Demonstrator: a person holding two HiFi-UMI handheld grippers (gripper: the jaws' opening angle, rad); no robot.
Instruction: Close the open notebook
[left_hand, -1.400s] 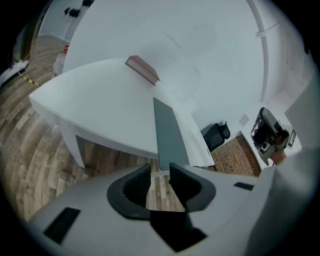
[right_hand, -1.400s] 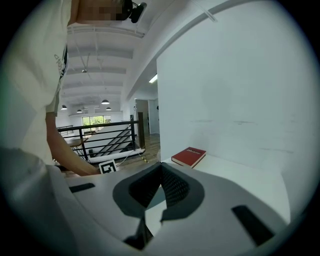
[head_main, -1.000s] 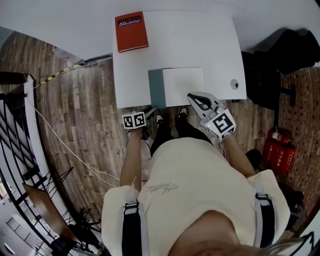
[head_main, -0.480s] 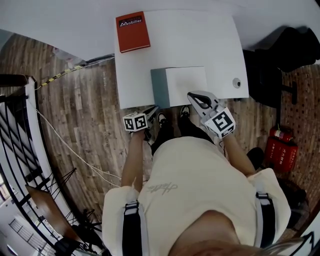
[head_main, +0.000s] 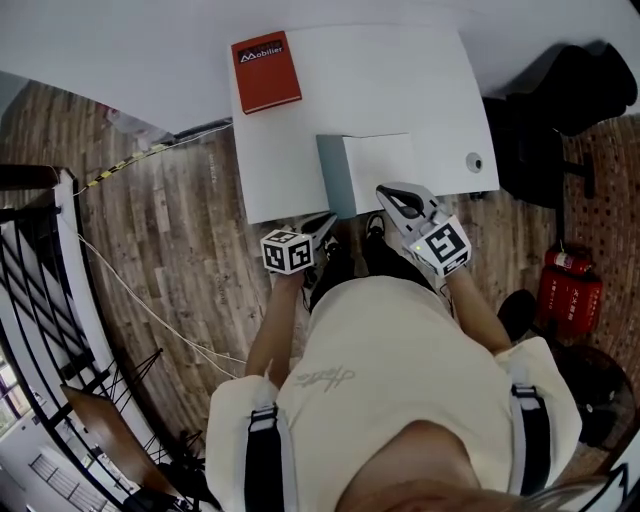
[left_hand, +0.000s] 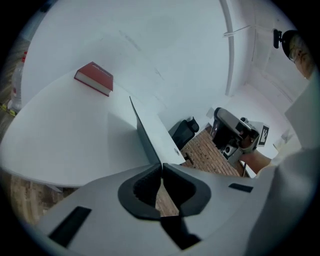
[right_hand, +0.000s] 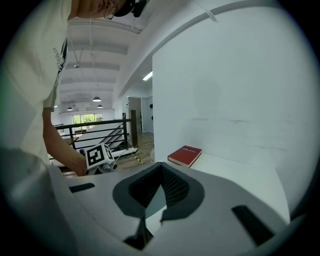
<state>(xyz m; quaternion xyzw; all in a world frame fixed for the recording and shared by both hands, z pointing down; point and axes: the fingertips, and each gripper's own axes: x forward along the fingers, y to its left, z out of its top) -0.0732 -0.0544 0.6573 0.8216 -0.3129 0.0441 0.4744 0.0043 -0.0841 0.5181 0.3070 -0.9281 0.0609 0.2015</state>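
The left gripper (left_hand: 161, 166) pinches the near edge of the notebook's (head_main: 385, 168) grey-green cover (left_hand: 145, 135), which stands tilted up off the white table (head_main: 400, 85) at its near edge. The right gripper (head_main: 388, 195), jaws pressed together, sits at the notebook's near right corner. A red book (head_main: 265, 72) lies far left.

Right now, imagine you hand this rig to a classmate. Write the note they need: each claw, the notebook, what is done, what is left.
Left claw: shut on the near edge of the grey-green cover of the notebook; the cover stands tilted up off the table.
Right claw: jaws together, tip at the notebook's near right corner; I cannot tell whether it presses down.
Done: cover gripped and raised.
Left: swing the cover over onto the white page, then let go.
The red book at the far corner is not involved.
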